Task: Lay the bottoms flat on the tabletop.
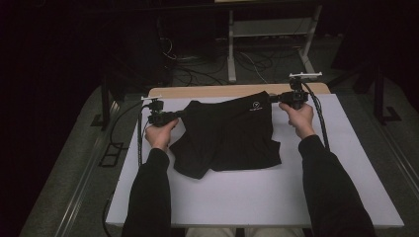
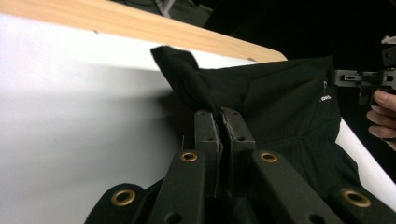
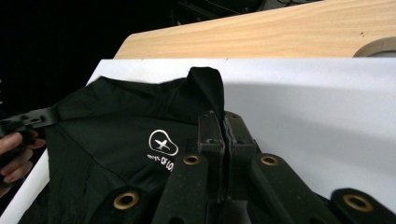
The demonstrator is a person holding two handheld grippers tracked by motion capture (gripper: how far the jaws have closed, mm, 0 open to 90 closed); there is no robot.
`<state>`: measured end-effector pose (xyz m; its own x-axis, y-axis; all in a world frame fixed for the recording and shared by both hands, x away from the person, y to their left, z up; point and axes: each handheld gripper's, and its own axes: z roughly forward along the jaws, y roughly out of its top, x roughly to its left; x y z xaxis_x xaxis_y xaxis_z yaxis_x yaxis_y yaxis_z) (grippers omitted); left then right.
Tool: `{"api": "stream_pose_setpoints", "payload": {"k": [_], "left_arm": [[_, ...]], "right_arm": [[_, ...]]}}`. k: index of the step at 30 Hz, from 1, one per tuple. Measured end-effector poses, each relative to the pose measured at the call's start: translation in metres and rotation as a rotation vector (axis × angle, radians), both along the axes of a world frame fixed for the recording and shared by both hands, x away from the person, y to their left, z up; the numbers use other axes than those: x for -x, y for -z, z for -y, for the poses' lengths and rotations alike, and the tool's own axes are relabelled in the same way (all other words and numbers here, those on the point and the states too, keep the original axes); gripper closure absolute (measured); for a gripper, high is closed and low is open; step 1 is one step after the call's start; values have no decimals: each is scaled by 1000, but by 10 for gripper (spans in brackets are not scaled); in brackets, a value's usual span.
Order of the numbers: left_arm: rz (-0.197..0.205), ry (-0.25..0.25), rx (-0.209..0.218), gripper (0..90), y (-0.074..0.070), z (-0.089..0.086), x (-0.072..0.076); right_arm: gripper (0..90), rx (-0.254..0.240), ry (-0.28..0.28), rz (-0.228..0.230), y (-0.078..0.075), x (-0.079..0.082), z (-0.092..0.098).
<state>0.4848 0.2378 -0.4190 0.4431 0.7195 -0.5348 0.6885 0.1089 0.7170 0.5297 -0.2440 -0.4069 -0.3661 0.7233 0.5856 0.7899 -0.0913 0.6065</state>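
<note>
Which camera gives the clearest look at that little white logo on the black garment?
The right gripper view: the white logo sits close and sharp, just left of the right tool. The high view shows it as a tiny mark; the left gripper view catches a faint speck on the black garment.

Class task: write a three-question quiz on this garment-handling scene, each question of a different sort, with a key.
1. True or false: both grippers are shut on the black garment.
2. The white logo lies nearer which gripper: A left, B right?
3. What surface does the garment's lower part rest on?

Key: 1 true. 2 B. 3 the white table top.
</note>
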Motion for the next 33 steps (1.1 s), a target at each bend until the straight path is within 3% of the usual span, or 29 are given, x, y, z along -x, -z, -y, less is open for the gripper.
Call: {"api": "stream_pose_setpoints", "payload": {"k": [3,10,14,20,23,24,27,29,30,33], "left_arm": [[17,-30,37,855,0,0,-4],[8,-40,25,855,0,4,-13],[43,-65,15,855,-1,9,-15],[42,-87,12,855,5,15,-17],[28,-87,-21,848,10,19,-19],[-4,-64,-23,802,17,20,-20],[-10,-74,-46,736,22,19,-19],[-22,-82,-28,688,26,16,-17],[-25,-92,-25,601,27,14,-16],[-30,-100,-29,539,29,9,-13]], "right_arm": [[863,9,15,2,-2,-8,-4],[864,81,29,24,-12,-20,-12],[865,109,42,49,-13,-25,-12],[866,111,69,66,-8,-28,-14],[841,111,67,50,-3,-29,-14],[758,117,81,13,5,-29,-15],[708,91,81,-3,14,-27,-13],[697,110,85,-2,21,-22,-11],[667,111,85,-4,28,-18,-8],[638,95,95,2,37,-11,-2]]}}
